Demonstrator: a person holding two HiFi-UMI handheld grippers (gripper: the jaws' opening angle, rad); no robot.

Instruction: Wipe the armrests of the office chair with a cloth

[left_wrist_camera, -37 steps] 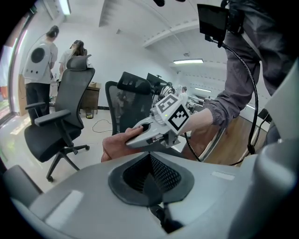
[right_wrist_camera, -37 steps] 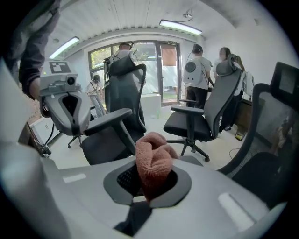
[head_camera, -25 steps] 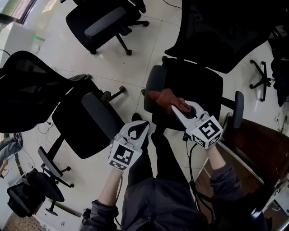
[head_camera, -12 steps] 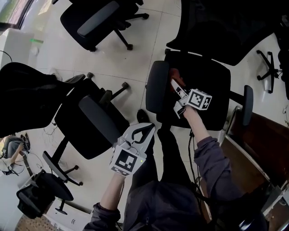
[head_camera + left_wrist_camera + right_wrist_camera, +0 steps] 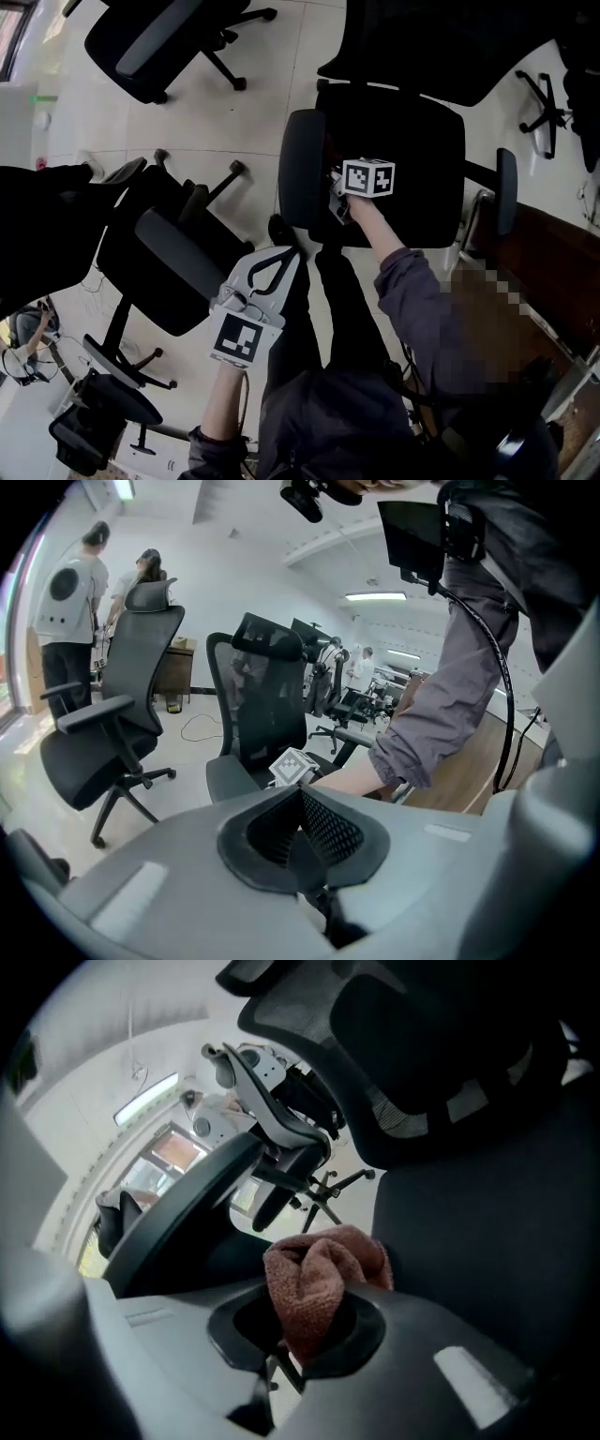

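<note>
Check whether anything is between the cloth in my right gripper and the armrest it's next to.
Nothing visible is. The right gripper is shut on the cloth, and the armrest runs just beside it with no object between them. Whether the cloth touches the armrest can't be told.

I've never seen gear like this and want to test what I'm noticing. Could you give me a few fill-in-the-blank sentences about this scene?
1. The right tool is clamped on a reddish-brown ___.
2. The left tool has its jaws together and holds ___.
3. The armrest of the office chair nearest the right tool is coloured ___.

Missing words: cloth; nothing; black.
</note>
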